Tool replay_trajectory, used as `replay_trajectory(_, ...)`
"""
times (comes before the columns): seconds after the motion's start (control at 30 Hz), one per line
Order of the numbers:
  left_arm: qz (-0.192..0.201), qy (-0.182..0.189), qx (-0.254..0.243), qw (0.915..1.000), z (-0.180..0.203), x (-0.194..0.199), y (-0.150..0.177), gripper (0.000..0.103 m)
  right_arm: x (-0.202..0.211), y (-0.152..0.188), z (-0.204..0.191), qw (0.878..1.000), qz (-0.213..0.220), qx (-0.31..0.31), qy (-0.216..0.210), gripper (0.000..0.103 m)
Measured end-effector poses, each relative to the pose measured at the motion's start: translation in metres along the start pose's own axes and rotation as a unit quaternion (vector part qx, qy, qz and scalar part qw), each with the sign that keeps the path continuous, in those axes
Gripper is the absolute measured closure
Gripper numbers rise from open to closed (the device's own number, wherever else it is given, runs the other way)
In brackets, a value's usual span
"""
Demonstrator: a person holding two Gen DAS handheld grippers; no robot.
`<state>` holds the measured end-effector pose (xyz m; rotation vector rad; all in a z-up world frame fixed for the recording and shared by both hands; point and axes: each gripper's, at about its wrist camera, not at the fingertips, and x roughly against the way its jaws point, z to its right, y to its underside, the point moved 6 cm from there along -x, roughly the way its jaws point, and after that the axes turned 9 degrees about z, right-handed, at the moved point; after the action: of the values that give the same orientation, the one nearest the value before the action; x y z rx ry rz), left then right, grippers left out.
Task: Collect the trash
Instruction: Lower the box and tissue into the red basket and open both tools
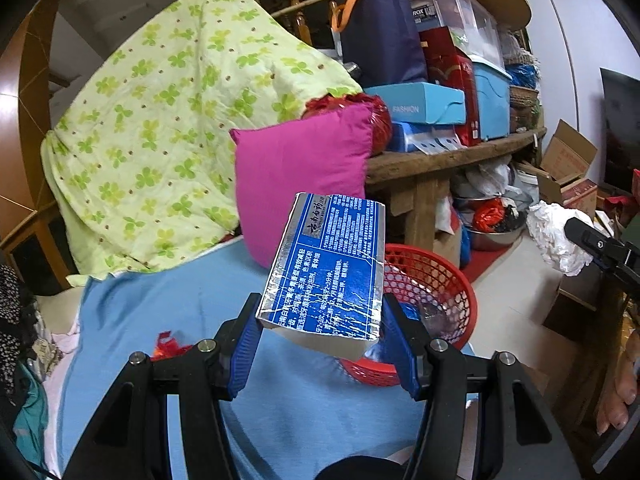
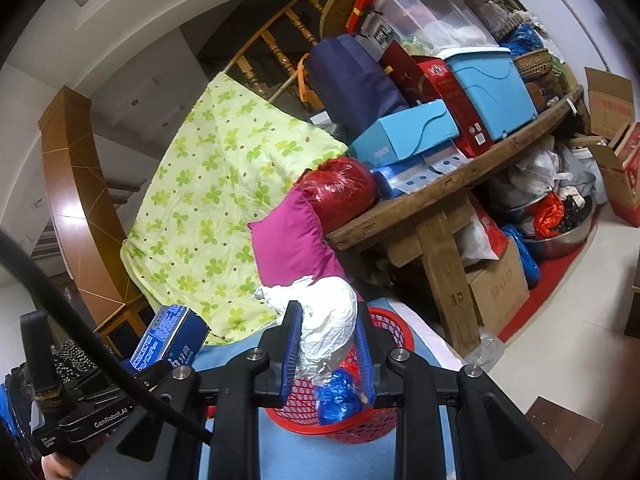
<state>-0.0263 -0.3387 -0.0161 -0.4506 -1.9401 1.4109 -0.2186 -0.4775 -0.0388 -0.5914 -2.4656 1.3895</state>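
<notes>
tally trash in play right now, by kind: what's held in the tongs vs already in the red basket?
Blue and silver carton, held in left tongs: 1
White crumpled plastic bag, held in right tongs: 1
Blue crumpled plastic in the red basket, piece: 1
Total: 3

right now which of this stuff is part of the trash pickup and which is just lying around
Part of the job:
- blue carton, clamped in the left gripper
- crumpled white plastic, clamped in the right gripper
- red basket, blue wrapper already inside

Just lying about:
- pink pillow
- green clover blanket
- light blue box
- wooden table
</notes>
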Motion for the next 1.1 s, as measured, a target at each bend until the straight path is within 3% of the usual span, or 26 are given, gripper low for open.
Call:
replay_trajectory(0.33, -0.015, 0.009, -0.002, 0.9999, 0.009, -0.021, 0.008, 0.043, -0.012, 0.003, 0.018, 1.000, -0.007, -0.010, 0.015, 0.075)
replay_trajectory(0.9, -0.024, 0.021, 0.002, 0.9995, 0.004, -0.048, 0.011, 0.042, -0.051, 0.010, 0.004, 1.000, -0.026, 0.011, 0.011, 0.075)
replay_trajectory(1.1, -0.028, 0.042, 0.008, 0.9987, 0.006, -0.055, 0.014, 0.042, -0.067, 0.012, 0.001, 0.999, -0.032, 0.021, 0.014, 0.074)
